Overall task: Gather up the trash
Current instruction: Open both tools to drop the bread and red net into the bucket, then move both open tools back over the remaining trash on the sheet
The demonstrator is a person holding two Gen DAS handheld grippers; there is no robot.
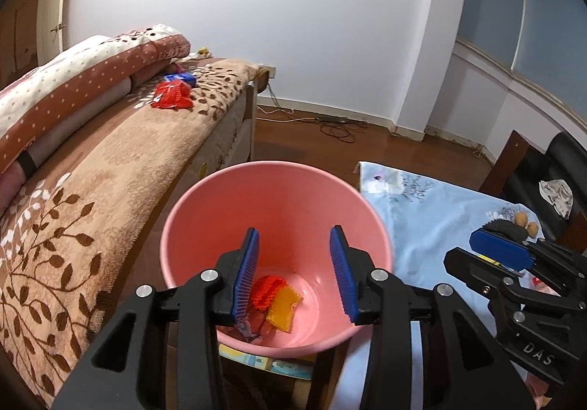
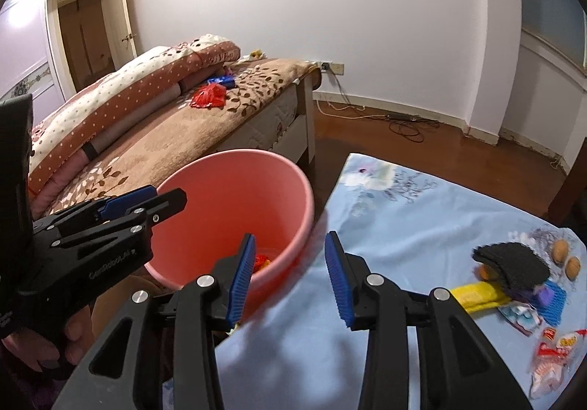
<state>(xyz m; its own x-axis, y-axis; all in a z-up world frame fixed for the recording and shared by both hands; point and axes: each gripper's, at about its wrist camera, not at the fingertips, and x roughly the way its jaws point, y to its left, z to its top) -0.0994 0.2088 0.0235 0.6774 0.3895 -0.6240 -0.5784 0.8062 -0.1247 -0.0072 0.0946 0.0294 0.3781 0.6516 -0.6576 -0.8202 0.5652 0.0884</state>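
A pink bucket (image 1: 279, 189) stands between the bed and a table; it also shows in the right wrist view (image 2: 227, 197). Red and orange trash pieces (image 1: 275, 300) lie at its bottom. My left gripper (image 1: 295, 274) is open and empty, hovering over the bucket's mouth. My right gripper (image 2: 290, 278) is open and empty, above the table edge beside the bucket. On the blue floral tablecloth (image 2: 403, 219) lie a yellow wrapper (image 2: 477, 294), a black scouring pad (image 2: 513, 261), a blue mesh piece (image 2: 554, 303) and red-white snack wrappers (image 2: 550, 355).
A bed with a brown leaf-pattern blanket (image 1: 110, 160) is on the left, carrying a red wrapper (image 1: 172, 96) and a blue packet (image 1: 179, 78). Two walnuts (image 2: 565, 256) sit on the table's far right. Cables (image 1: 337, 127) lie on the wooden floor by the wall. A dark chair (image 1: 550, 175) stands at the right.
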